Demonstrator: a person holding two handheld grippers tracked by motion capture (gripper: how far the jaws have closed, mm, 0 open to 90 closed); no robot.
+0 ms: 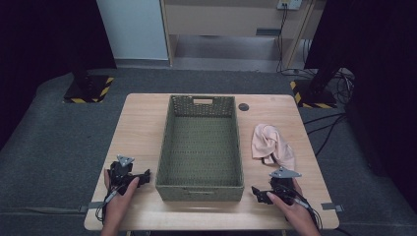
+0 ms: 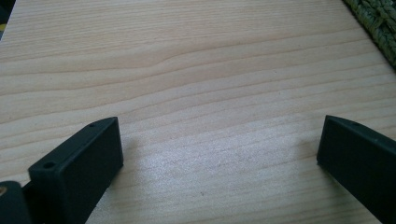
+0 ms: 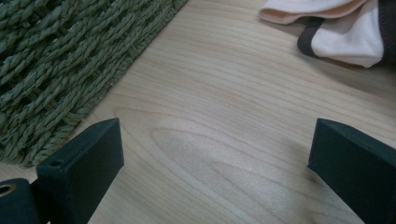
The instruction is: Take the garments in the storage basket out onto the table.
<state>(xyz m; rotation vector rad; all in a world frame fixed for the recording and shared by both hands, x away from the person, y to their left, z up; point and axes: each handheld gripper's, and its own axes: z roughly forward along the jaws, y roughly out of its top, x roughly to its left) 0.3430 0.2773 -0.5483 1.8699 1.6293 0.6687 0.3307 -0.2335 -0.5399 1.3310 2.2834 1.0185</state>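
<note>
An olive woven basket [image 1: 167,147] stands in the middle of the wooden table [image 1: 140,123], with nothing inside. A crumpled pale pink cloth with a dark trim [image 1: 272,142] lies on the table to the basket's right. My left gripper [image 1: 146,177] rests low on the table near the basket's front left corner, jaws wide apart over bare wood [image 2: 219,140]. My right gripper [image 1: 257,192] sits by the front right corner, also open; its own view shows the basket wall [image 3: 56,70] at left and the cloth's edge [image 3: 345,37] at top right.
A small dark round disc [image 1: 243,106] lies on the table by the basket's far right corner. Grey carpet surrounds the table, with black stands on striped bases at the back left [image 1: 88,88] and back right [image 1: 314,93], and cables on the right floor.
</note>
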